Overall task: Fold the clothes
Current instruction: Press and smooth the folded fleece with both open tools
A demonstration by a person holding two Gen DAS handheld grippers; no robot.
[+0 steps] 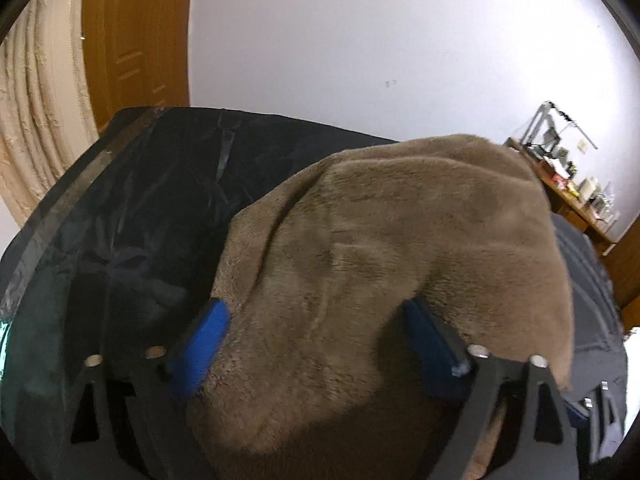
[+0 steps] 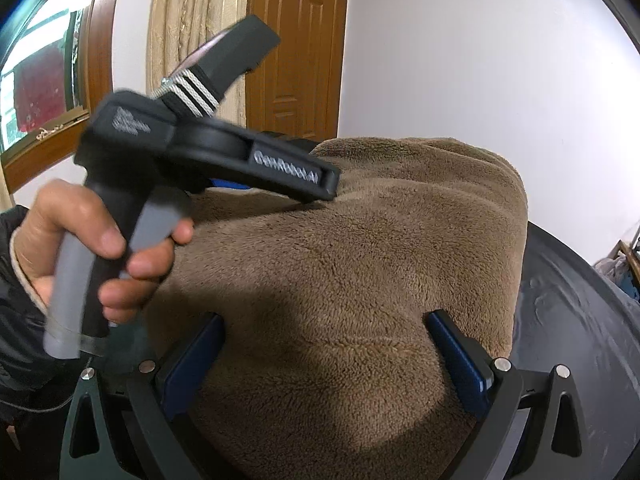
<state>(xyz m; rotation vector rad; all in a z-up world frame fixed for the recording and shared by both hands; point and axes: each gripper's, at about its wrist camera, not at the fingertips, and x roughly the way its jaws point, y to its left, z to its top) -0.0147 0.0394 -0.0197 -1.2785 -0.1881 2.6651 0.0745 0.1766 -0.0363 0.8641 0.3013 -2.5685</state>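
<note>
A white-walled room with a wooden door (image 2: 298,48) and a beige curtain (image 2: 192,20) is shown; a table (image 1: 132,208) covered in dark sheeting carries a brown fleece garment (image 1: 380,248), heaped right of centre. The left tool (image 1: 316,332) is seen with jaws spread wide, the fleece lying between the blue pads but not pinched. The right tool (image 2: 324,344) is likewise held open astride the near fold. The garment is judged soft, thick, light and non-slippery; a hold is best taken at an edge or corner, pinching few layers so the pile does not bunch.
</note>
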